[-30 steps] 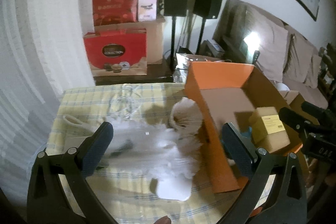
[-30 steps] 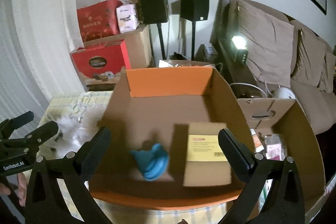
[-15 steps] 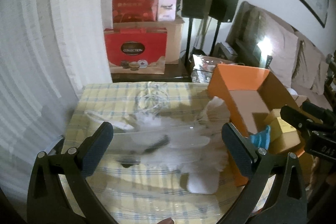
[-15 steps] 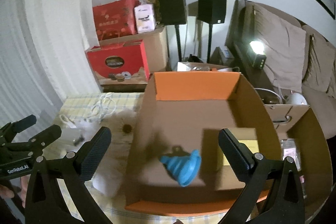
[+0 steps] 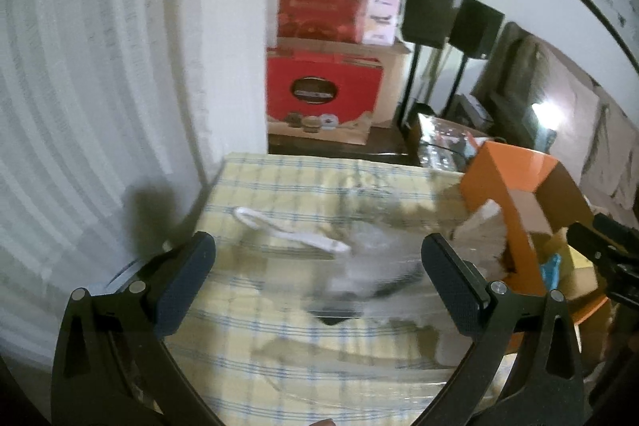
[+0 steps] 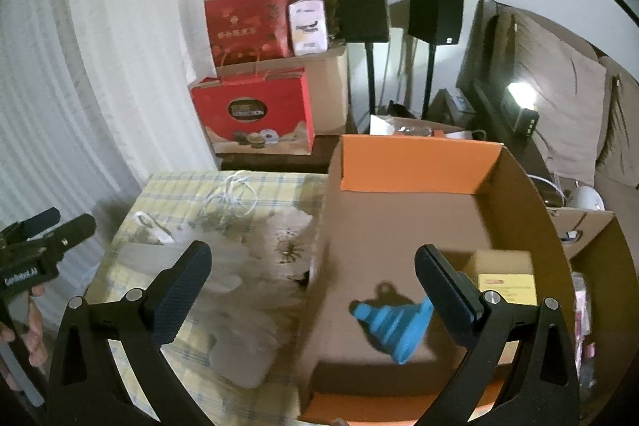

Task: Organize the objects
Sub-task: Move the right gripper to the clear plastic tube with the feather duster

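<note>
- Orange cardboard box (image 6: pixel 419 162) stands open on the right part of the surface (image 6: pixel 179 186), which wears a yellow checked cloth.
- Inside the box a blue collapsible funnel (image 6: pixel 395 322) lies on its side on the brown floor, and a small brown carton with a yellow label (image 6: pixel 505 280) sits just to its right.
- Left of the box, a white feathery item (image 6: pixel 255 278) sprawls over the cloth, touching the box wall; its outline is blurred.
- A white looped strap (image 5: pixel 287 230) and a coil of white cable (image 6: pixel 231 194) lie farther back on the cloth.
- The right gripper (image 6: pixel 311 278) hovers over the box's left wall, jaws wide apart, holding nothing.
- The left gripper (image 5: pixel 317 274) hangs above the cloth near the feathery item, jaws likewise spread and empty.
- A hand (image 6: pixel 34 326) grips the left tool's handle at the left edge of the right wrist view.
- Red gift boxes (image 6: pixel 255 114) and two black speakers (image 6: pixel 361 6) stand behind the surface.
</note>
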`<act>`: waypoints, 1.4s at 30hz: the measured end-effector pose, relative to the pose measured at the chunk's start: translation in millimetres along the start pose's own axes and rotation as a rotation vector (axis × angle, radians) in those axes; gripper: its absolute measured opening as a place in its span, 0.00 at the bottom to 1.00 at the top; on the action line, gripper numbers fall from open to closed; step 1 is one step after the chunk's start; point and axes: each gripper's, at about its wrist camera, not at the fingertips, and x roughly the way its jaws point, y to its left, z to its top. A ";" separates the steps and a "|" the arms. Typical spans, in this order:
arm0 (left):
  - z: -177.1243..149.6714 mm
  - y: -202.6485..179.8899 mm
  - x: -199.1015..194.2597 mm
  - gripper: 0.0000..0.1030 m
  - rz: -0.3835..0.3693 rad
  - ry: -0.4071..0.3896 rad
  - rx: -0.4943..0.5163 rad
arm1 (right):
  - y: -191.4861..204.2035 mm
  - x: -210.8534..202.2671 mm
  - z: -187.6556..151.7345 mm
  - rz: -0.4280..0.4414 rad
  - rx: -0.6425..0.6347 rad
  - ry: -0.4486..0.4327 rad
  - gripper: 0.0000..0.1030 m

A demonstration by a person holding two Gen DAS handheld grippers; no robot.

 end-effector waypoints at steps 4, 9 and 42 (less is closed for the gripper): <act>-3.7 19.7 6.8 1.00 0.010 0.018 -0.023 | 10.2 8.0 0.9 0.017 -0.015 0.012 1.00; -13.8 40.5 19.9 1.00 0.008 0.056 -0.053 | 22.7 18.1 1.1 0.047 -0.039 0.024 1.00; -68.0 76.2 40.2 1.00 -0.017 0.159 -0.102 | 156.1 61.4 -105.4 0.302 -0.458 0.251 0.89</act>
